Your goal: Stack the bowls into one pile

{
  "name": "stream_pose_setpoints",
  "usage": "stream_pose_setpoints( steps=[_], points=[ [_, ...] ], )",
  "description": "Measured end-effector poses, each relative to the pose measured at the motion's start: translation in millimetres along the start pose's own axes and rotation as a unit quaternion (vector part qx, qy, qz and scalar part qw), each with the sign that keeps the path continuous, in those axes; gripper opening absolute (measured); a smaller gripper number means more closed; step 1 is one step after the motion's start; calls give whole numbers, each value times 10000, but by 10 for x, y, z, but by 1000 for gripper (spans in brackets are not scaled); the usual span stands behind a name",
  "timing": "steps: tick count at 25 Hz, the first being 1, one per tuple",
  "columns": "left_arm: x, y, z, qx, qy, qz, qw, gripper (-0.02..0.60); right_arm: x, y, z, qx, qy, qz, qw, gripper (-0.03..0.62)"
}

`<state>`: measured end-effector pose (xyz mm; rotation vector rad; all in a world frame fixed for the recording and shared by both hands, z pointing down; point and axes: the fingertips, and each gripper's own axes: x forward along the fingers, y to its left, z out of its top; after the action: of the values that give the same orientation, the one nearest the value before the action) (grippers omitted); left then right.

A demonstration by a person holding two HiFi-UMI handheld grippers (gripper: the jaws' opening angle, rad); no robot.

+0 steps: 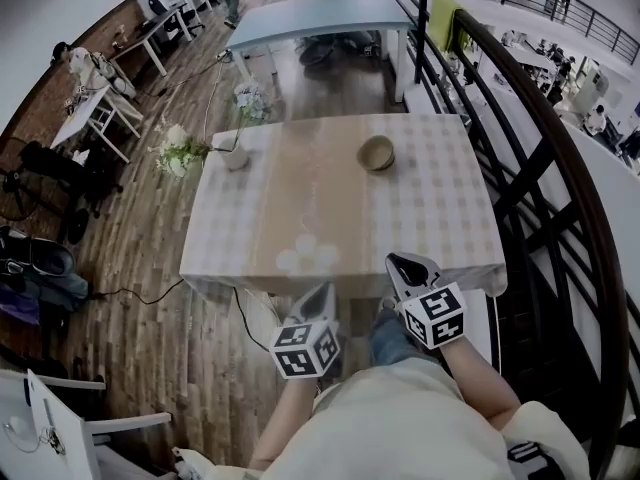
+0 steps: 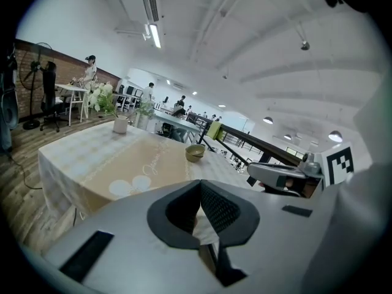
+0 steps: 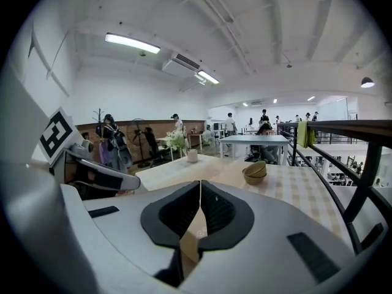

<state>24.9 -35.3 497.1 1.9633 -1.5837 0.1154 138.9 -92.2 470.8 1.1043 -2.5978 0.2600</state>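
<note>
Toward the far edge of the bench (image 1: pixel 460 218), right of its middle, the bowls (image 1: pixel 376 153) are sitting nested in one pile, one inside the other, as is being shown in the right gripper view. The pile is lying well apart from both grippers, ahead of them and nearer to the right one's side.

The left gripper (image 1: pixel 318 306) and the right gripper (image 1: pixel 408 270) are being held side by side just off the bench's near edge, below the hanging cloth line, both pointing forward toward the pile. Each gripper's jaws are being pressed together, with no bowl between them. The person's forearms are being drawn in close to the body, the right gripper being carried slightly farther forward than the left.

A checked cloth (image 1: pixel 300 183) with a pale round print (image 1: pixel 305 253) near the near edge is lying between the grippers and the pile. A vase of flowers (image 1: pixel 236 156) is standing at the far left corner. A black railing (image 1: pixel 540 183) is running along past the bench's right edge.
</note>
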Motion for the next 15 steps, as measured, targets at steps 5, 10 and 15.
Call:
stream_pose_setpoints(
  steps=[5, 10, 15],
  points=[
    [-198, -75, -119, -71, -75, 60, 9999, 5, -162, 176, -40, -127, 6, 139, 9998, 5],
    [-344, -141, -182, -91, -170, 99, 9998, 5, -297, 307, -76, -177, -27, 289, 9994, 5],
    [-427, -133, -217, -104, -170, 161, 9997, 5, -349, 388, -93, -188, 4, 338, 9993, 5]
  ],
)
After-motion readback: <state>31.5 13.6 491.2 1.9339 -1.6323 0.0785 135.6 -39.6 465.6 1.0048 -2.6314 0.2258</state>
